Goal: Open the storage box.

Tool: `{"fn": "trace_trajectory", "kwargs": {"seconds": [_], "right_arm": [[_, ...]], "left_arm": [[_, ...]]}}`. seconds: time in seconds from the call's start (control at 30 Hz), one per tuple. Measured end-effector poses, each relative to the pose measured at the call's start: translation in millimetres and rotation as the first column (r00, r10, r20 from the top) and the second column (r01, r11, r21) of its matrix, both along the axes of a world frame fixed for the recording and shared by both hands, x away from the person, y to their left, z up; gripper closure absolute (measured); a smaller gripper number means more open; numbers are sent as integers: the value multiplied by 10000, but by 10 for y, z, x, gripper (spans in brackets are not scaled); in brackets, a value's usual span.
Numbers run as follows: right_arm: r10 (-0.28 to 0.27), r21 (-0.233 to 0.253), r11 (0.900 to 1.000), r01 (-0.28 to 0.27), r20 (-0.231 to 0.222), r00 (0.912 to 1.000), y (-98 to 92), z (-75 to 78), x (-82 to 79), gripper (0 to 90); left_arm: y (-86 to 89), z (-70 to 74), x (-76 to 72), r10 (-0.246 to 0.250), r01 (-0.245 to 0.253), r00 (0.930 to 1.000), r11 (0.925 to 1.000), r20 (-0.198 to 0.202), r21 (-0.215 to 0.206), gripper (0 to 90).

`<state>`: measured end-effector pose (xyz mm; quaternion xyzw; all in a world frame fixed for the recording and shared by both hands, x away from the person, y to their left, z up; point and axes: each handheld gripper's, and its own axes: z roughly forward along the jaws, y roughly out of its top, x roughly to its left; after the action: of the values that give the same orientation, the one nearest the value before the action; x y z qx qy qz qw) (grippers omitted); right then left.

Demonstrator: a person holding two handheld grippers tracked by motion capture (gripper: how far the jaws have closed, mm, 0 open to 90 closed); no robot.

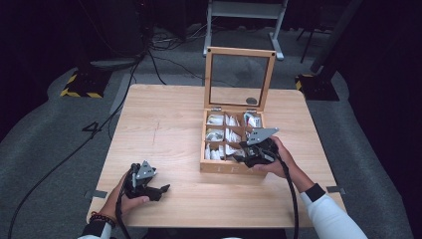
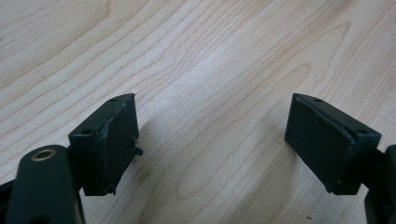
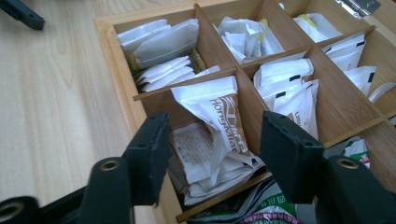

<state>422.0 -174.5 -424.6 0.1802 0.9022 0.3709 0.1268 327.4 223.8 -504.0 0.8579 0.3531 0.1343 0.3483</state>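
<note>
We had the right gripper (image 3: 212, 154) open wide over a white sachet (image 3: 219, 116) in the wooden box (image 1: 219, 167), front compartment. Light, soft, crinkly; we judged pinching its upstanding top edge best. Left gripper (image 2: 212, 144) open, empty, on table (image 1: 164, 129).

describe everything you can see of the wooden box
The wooden box is light bamboo-like wood, standing on the table right of centre. Its glass-paned lid stands open, upright on metal hinges. Thin dividers split it into nine compartments stuffed with white sachets. The right gripper, jaws open, hovers over its near compartments.
</note>
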Motion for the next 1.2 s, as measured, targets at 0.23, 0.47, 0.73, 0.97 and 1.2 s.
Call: {"fn": "trace_trajectory", "kwargs": {"seconds": [0.23, 0.47, 0.73, 0.97, 1.2], "right_arm": [[-100, -535, 9985, 106, 105, 9999, 94, -68, 69, 478], [-169, -1219, 9924, 180, 105, 9998, 178, -101, 105, 556], [105, -2027, 9792, -60, 215, 9997, 261, -131, 128, 685], [224, -1952, 9806, -179, 209, 9995, 253, -130, 118, 739], [235, -1568, 9874, -209, 147, 9996, 211, -116, 107, 752]], "left_arm": [[-3, 1, 2, 6, -6, 10000, 10000, 8, 25, 174], [-8, 0, -5, 59, -59, 10000, 10000, 46, 22, 175], [-7, 0, -4, 54, -55, 10000, 10000, 30, 14, 174], [-4, 0, -1, 39, -39, 10000, 10000, 14, 22, 174], [-3, 0, 1, 21, -21, 10000, 10000, 5, 17, 175]]}}
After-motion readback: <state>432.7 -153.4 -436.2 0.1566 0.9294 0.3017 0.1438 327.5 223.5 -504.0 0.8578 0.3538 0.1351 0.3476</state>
